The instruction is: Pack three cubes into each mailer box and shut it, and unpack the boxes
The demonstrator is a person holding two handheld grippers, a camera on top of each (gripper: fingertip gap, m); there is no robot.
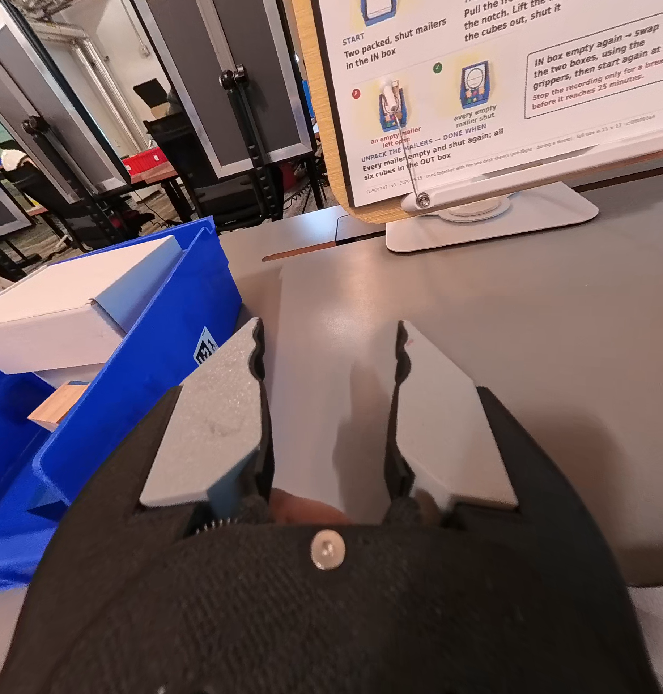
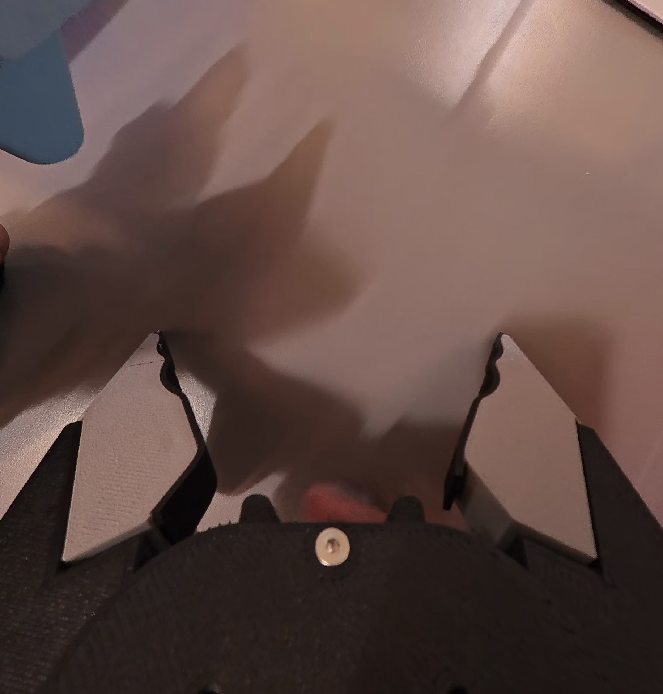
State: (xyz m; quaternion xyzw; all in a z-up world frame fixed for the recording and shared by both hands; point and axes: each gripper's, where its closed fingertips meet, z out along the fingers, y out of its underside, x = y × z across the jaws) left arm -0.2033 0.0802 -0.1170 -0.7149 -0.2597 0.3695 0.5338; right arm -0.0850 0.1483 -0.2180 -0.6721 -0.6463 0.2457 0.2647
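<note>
Above the smooth grey table [image 1: 472,300], both grippers' jaws gape empty — left gripper [image 1: 330,330] beside a glossy blue bin [image 1: 153,356] (white mailer box [image 1: 70,300] inside).

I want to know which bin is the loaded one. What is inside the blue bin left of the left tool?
The blue bin holds a shut white mailer box and a wooden block beside it. The mailer's contents and the bin floor are hidden.

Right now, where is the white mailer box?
In the left wrist view the white mailer box lies shut inside the blue bin, at the left, beside the open left gripper.
</note>
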